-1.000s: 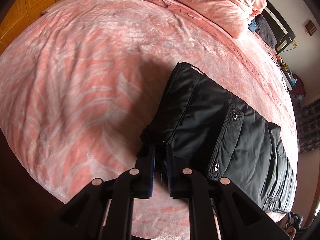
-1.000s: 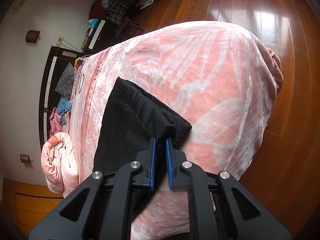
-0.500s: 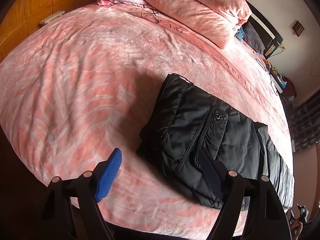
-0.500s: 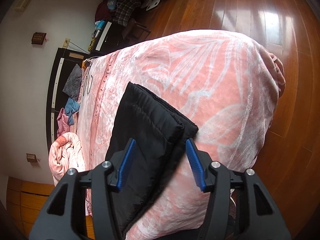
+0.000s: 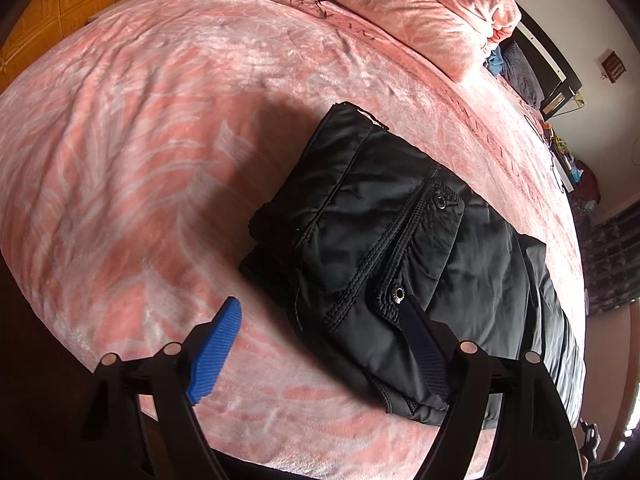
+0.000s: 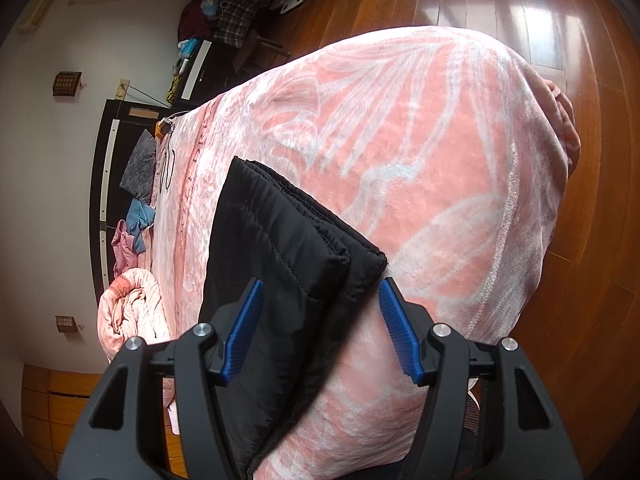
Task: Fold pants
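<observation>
My left gripper (image 5: 320, 354) is spread wide and grips nothing, one pad over the blanket (image 5: 140, 160), the other seemingly at the edge of the pants (image 5: 400, 240). My right gripper (image 6: 320, 328) also gapes empty above the pants' stacked corner. They lie folded on the bed.

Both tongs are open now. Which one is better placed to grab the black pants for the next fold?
Right, probably. The right tongs straddle the corner of the black pants, both pads beside the stacked cuffs. The left tongs sit off the waist corner, one pad over the pink blanket.
</observation>
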Motion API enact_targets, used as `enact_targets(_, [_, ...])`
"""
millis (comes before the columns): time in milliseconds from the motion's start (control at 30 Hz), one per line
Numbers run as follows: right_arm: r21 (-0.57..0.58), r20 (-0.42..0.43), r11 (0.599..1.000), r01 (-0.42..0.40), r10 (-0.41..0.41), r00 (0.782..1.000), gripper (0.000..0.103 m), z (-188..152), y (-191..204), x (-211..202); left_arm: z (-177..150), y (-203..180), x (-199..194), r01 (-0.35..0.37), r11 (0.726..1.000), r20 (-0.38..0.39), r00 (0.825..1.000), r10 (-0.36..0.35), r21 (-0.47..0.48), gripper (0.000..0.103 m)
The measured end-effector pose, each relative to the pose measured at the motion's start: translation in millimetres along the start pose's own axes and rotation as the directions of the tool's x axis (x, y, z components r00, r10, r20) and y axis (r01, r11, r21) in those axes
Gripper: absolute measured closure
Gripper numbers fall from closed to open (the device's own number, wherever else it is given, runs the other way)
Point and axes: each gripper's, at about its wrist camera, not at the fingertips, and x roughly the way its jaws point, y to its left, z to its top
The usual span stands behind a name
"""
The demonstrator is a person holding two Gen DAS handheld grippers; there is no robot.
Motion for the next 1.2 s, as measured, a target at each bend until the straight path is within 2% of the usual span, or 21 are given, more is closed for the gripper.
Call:
enact_targets(267, [0.003, 0.015, 0.997, -0.082, 0.082, 0.997, 0.04, 1.6, -8.6, 8.9, -3.3, -2.2, 5.9, -0.027, 1.0, 0.013, 1.0, 0.027, -0.003, 0.021])
enact_targets(533, [-0.022, 0.019, 0.988, -0.152, 0.152, 0.988, 0.041, 0.2, -8.5, 17.0, -8.9, -5.3, 8.2, -0.033, 0.999, 0.06, 0.998, 0.033, -0.007, 0.021])
enact_targets(567, [-0.029, 0.012, 0.987, -0.156, 0.156, 0.988, 0.048, 0.0, -7.2, 18.0, -9.3, -5.4, 8.5, -0.035, 0.999, 0.065, 0.997, 0.035, -0.009, 0.021])
enact_targets(600, [-0.035, 0.003, 0.987, -0.157, 0.157, 0.988, 0.06, -0.1, -5.9, 18.8, -9.9, -5.7, 9.1, -0.037, 0.999, 0.07, 0.997, 0.038, -0.014, 0.021])
enact_targets(700, [-0.053, 0.013, 0.987, -0.15, 0.151, 0.988, 0.074, -1.7, -1.1, 15.2, -12.4, -6.7, 9.2, -0.039, 0.999, 0.089, 0.995, 0.041, -0.024, 0.021])
enact_targets(867, [-0.106, 0.039, 0.988, -0.114, 0.119, 0.992, 0.08, -6.6, 20.9, 2.6, -17.2, -8.9, 10.6, -0.043, 0.999, 0.116, 0.992, 0.046, -0.028, 0.021])
enact_targets(1200, [-0.259, 0.106, 0.964, -0.065, 0.096, 0.99, 0.083, -27.6, 95.0, -33.6, -25.2, 0.8, 3.0, -0.054, 0.995, 0.2, 0.977, 0.069, -0.082, 0.021])
